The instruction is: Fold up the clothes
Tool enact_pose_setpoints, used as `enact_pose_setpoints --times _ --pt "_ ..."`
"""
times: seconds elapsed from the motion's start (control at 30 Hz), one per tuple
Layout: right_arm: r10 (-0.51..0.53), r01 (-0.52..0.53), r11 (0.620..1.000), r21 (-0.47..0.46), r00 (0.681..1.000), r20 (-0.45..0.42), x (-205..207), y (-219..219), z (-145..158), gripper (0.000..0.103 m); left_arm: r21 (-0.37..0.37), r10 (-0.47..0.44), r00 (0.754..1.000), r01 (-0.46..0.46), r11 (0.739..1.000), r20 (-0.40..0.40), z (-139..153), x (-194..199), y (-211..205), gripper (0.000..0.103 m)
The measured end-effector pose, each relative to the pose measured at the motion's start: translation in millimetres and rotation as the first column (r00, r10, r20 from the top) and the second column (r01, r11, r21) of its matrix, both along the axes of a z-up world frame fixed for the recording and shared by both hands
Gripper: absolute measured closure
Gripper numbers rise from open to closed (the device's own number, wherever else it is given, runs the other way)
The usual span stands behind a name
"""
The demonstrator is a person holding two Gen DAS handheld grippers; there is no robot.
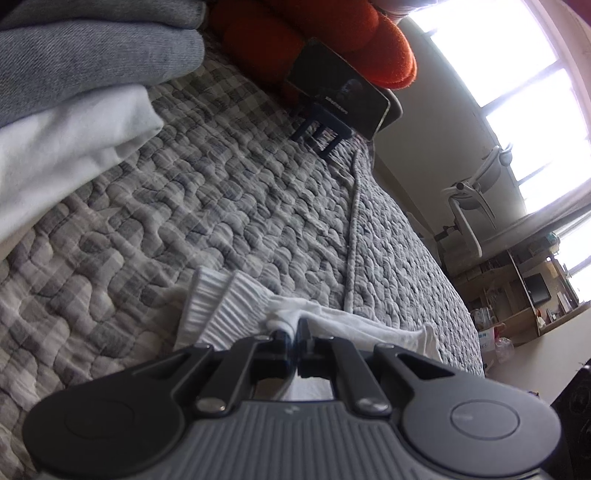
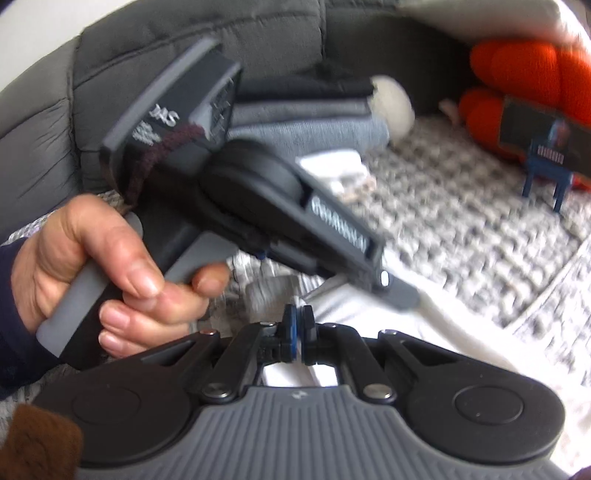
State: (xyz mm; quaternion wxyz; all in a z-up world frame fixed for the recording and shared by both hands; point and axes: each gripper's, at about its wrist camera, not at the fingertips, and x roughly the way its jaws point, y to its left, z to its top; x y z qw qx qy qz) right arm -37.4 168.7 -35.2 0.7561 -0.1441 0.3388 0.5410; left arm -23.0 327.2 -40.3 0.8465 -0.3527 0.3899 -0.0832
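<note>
Nearest the left wrist camera, the left gripper (image 1: 294,326) is pinching its jaws together on a fold of the white socks (image 1: 236,306) — two ribbed cuffs are lying side by side on the checked quilt (image 1: 221,192), with the rest of the white fabric trailing off to the right of the fingertips. The grip is sitting just past the cuffs, probably so the pair can be kept together while it is doubled over.

In the right wrist view, the right gripper (image 2: 298,317) is also standing with its jaws pressed together, and a thin sliver of white seems to be showing between the blue pads; it is likely nipping the same white fabric, though blur is making that hard to confirm. Just beyond it, the person's left hand (image 2: 110,266) is squeezing the handle of the other gripper, whose nose is angling down onto the white cloth — both tools are meeting close over one small item.

Farther back on the quilt, a folded stack is resting, white cloth (image 1: 70,147) below and grey garments (image 1: 99,55) above, apparently finished work kept clear of the working patch. Beyond that an orange plush (image 1: 332,33) is leaning near a phone on a small blue stand (image 1: 340,96). A chair (image 1: 476,199) and bright windows are showing across the room.
</note>
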Motion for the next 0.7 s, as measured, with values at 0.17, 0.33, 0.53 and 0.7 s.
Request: enact_pose_setpoints --times 0.17,0.33,0.53,0.7 --pt "-0.003 0.003 1.000 0.018 1.000 -0.013 1.6 3.2 -3.4 0.100 0.048 -0.012 1.000 0.011 0.999 0.024 5.0 2.1 -5.8 0.101" --pt "0.002 -0.001 0.999 0.032 1.000 -0.022 -0.5 2.5 -4.6 0.099 0.081 -0.005 1.000 0.002 0.997 0.027 7.8 1.6 -5.9 0.101" --pt "0.023 -0.021 0.999 0.038 0.997 -0.068 3.2 -5.3 -5.8 0.089 0.084 0.047 0.998 -0.050 0.995 0.038 8.2 -2.3 -3.5 0.100" --pt "0.012 -0.014 0.990 0.142 1.000 0.018 2.4 -51.0 29.0 0.047 0.099 0.089 0.993 -0.096 0.990 0.073 17.4 -10.6 -0.5 0.096"
